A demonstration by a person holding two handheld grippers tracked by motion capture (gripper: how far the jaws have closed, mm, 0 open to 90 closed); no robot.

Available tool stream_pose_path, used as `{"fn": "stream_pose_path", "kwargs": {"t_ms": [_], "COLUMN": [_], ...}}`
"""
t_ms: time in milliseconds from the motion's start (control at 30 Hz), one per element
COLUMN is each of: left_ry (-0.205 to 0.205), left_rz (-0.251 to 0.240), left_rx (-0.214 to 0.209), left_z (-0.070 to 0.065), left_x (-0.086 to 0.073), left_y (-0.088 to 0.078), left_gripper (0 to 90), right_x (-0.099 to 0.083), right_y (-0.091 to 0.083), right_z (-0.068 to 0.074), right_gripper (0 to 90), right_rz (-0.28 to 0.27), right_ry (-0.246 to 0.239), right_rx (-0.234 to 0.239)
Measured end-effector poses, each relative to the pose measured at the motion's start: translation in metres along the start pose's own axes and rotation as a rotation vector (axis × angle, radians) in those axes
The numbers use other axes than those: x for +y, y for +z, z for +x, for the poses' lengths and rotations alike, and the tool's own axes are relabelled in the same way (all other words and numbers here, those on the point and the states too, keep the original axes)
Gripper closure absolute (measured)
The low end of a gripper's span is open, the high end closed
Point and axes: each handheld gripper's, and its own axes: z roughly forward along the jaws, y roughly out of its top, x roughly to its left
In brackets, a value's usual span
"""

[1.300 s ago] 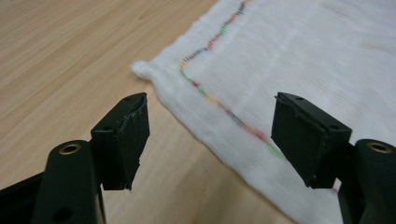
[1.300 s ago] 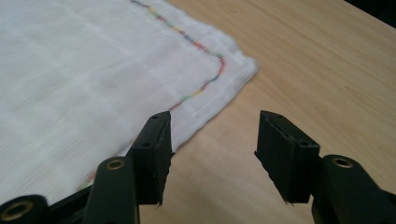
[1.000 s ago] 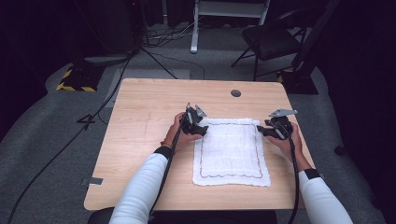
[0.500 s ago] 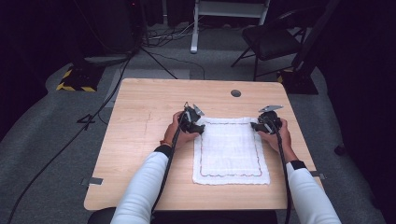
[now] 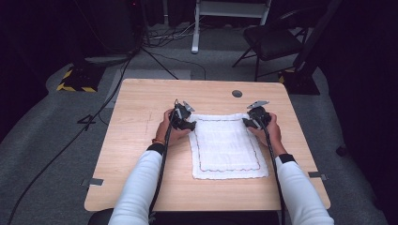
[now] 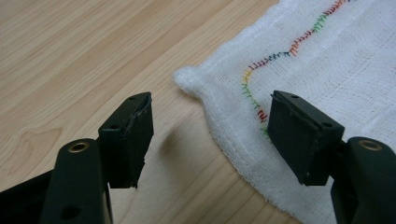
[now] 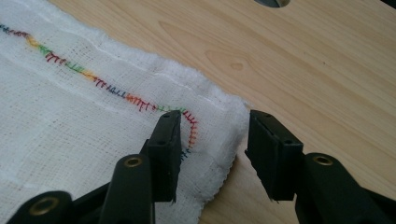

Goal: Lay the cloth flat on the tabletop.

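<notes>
A white cloth [image 5: 227,146] with a wavy line of coloured stitching near its border lies flat on a light wooden table [image 5: 141,187], a little right of the table's middle, its near edge short of the table's front edge. A small round hole [image 5: 237,93] sits in the table near the far edge, beyond the cloth.

A person's two forearms in white sleeves [image 5: 141,187] reach in from the front edge of the table, one hand at each far corner of the cloth.

The left gripper [image 5: 185,123] is at the cloth's far left corner. Seen in the left gripper view, its black fingers [image 6: 128,137] are spread wide: one finger is over bare wood just beside the corner, the other over the cloth, and the corner lies between them without being pinched.

The right gripper [image 5: 251,123] is at the cloth's far right corner. In the right gripper view its fingers [image 7: 166,149] are spread: one is over the cloth beside the stitching, the other over the wood just past the hem. The corner sits between them, with a gap showing at the outer finger. These fingers have just been closing in a little.

A thin black cable [image 5: 162,164] trails from each gripper back along the forearm.
</notes>
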Motion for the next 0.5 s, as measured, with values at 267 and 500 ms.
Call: {"fn": "stream_pose_path", "kwargs": {"t_ms": [267, 500], "left_ry": [-0.080, -0.082], "left_rz": [0.000, -0.083], "left_rx": [-0.055, -0.151], "left_z": [0.014, 0.013], "left_x": [-0.012, -0.039], "left_y": [-0.012, -0.051], "left_gripper": [26.3, 24.0], "right_x": [0.011, 0.001], "right_y": [-0.002, -0.050], "right_z": [0.009, 0.040], "right_gripper": [48.8, 47.2], "right_rz": [-0.051, -0.168], "right_ry": [0.025, -0.048], "right_rx": [0.030, 0.226]}}
